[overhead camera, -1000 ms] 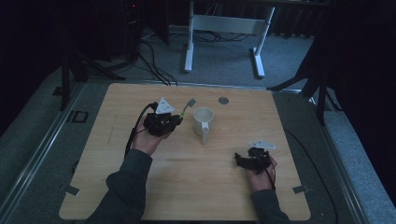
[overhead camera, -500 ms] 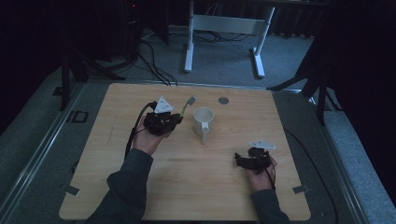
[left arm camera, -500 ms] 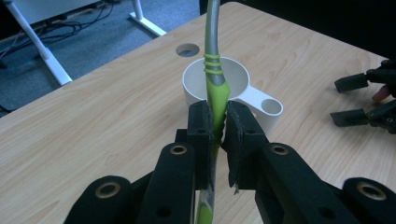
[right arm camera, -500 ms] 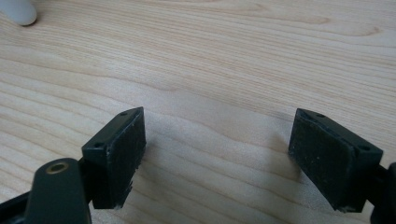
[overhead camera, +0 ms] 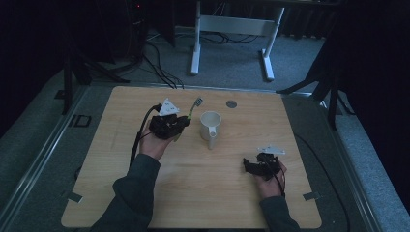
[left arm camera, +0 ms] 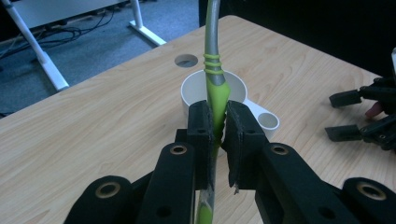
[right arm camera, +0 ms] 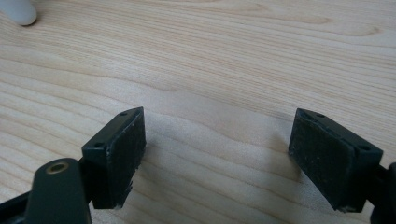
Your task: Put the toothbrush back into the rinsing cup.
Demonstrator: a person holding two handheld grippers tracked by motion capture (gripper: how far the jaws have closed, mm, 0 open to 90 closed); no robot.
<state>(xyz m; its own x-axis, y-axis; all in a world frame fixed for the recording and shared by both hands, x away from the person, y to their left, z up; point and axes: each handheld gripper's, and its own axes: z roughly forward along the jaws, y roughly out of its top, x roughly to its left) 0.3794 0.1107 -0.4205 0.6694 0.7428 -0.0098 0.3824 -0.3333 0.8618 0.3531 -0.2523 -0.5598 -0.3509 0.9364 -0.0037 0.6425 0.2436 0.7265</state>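
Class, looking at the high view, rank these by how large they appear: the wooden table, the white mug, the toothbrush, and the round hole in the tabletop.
1. wooden table
2. white mug
3. toothbrush, of which a short part is seen
4. round hole

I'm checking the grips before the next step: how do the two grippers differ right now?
The left gripper is shut on the toothbrush; the right gripper stands wide open, holding nothing. The left is beside the mug; the right rests nearer the table's front edge. Both have black jaws.
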